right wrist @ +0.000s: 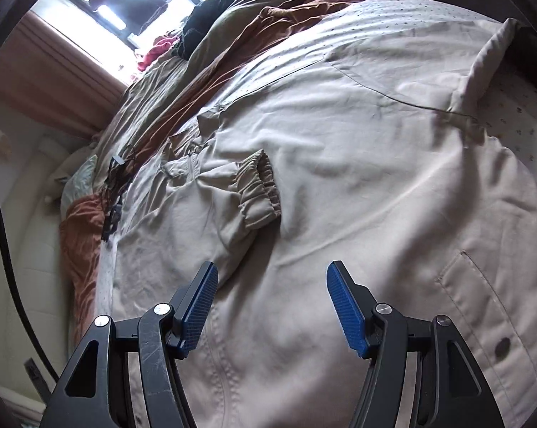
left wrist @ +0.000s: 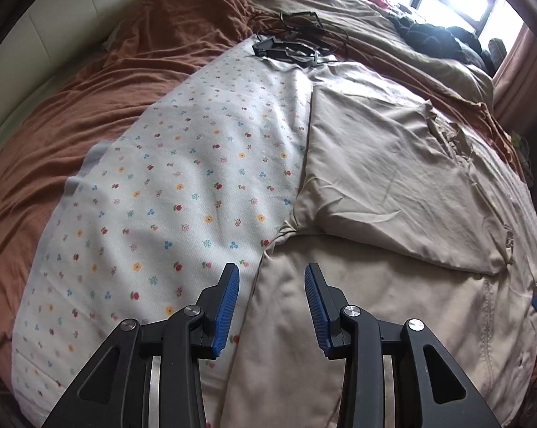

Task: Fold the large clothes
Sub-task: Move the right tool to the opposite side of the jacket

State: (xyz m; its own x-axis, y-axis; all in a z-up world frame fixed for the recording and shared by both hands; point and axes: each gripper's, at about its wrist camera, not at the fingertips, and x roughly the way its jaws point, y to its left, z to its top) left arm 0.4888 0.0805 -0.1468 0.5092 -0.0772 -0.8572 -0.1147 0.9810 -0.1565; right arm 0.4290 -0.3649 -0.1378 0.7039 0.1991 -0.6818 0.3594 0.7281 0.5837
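— while the beige jacket [right wrist: 357, 164] lies spread across the bed, where do the two tools sit?

— both hang above it, apart from the cloth. the left tool [left wrist: 272, 285] has its blue pads released with nothing between them, over the line where the jacket's edge meets the white flowered blanket [left wrist: 182, 178]. the right tool [right wrist: 272, 285] is also released, wider, empty, over the jacket's middle.

— how is the jacket arranged?

— one sleeve is folded in over the body, its gathered cuff [right wrist: 261, 189] resting on the front near the zipper. in the left view a folded panel [left wrist: 386, 171] lies flat on top of the body. a pocket seam [right wrist: 482, 285] shows at the right.

— what else lies on the bed?

— a rust-brown sheet [left wrist: 90, 100] beside the blanket, a tangle of black cables [left wrist: 293, 42] at the blanket's far end, and dark clothes [left wrist: 436, 39] piled near the window [right wrist: 125, 3].
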